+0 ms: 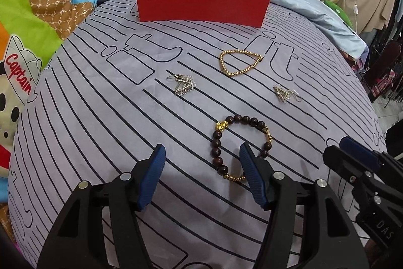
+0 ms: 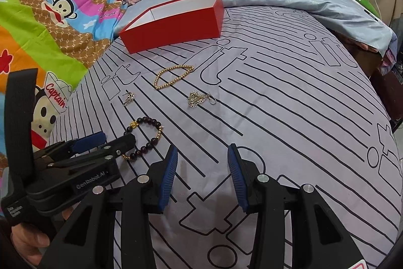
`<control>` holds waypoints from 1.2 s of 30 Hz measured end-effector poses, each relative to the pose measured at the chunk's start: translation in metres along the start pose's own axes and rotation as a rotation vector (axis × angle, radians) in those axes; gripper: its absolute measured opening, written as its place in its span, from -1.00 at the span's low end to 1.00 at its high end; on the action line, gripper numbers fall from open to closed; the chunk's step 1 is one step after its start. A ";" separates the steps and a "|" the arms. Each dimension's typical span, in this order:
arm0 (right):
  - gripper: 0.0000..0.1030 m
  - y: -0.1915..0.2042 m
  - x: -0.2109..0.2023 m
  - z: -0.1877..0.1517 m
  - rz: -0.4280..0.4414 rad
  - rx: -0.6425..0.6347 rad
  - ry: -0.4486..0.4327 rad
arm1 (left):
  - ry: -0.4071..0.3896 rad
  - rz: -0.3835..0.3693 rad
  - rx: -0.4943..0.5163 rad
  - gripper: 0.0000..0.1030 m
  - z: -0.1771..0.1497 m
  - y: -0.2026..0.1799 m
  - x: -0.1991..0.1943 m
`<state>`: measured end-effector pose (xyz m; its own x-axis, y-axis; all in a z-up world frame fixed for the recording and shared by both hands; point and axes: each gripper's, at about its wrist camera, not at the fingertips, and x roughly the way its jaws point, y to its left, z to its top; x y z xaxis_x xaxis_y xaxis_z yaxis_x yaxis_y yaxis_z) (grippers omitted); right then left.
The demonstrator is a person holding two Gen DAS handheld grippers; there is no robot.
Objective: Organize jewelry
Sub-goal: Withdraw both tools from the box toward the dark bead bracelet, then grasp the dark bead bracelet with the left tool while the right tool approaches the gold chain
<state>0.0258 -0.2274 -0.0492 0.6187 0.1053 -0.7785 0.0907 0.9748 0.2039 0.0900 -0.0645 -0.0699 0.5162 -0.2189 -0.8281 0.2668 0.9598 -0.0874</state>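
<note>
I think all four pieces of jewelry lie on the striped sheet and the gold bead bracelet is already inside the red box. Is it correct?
Not quite: the gold bead bracelet lies on the striped sheet in front of the red box, not inside it, as the left wrist view shows. The rest holds.

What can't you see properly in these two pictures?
- Red box floor: both views, hidden by its near wall.
- Dark bead bracelet: left wrist view, one side behind the left hand-held gripper finger; right wrist view, partly behind it too.
- Silver earrings: too small for detail.
</note>
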 end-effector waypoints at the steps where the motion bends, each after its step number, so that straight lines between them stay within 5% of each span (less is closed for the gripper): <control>1: -0.20 0.000 0.000 0.000 0.001 0.000 0.002 | -0.005 0.011 0.006 0.10 -0.001 -0.001 0.000; 5: -0.21 0.001 0.002 0.000 0.004 0.001 0.004 | -0.016 0.042 0.023 -0.03 -0.001 -0.001 0.000; 12: -0.21 0.004 0.005 0.000 0.011 0.000 0.013 | -0.047 0.072 0.026 -0.86 -0.001 0.009 0.000; 23: -0.21 0.024 0.018 0.018 0.048 -0.036 0.013 | -0.064 0.115 -0.068 -0.86 -0.005 0.051 -0.008; 36: -0.25 0.066 0.062 0.067 0.093 -0.112 0.017 | -0.117 0.145 -0.058 -0.86 -0.012 0.059 -0.008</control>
<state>0.1229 -0.1701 -0.0445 0.6066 0.1984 -0.7698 -0.0549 0.9765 0.2084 0.0920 -0.0037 -0.0750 0.6381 -0.0929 -0.7644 0.1369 0.9906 -0.0061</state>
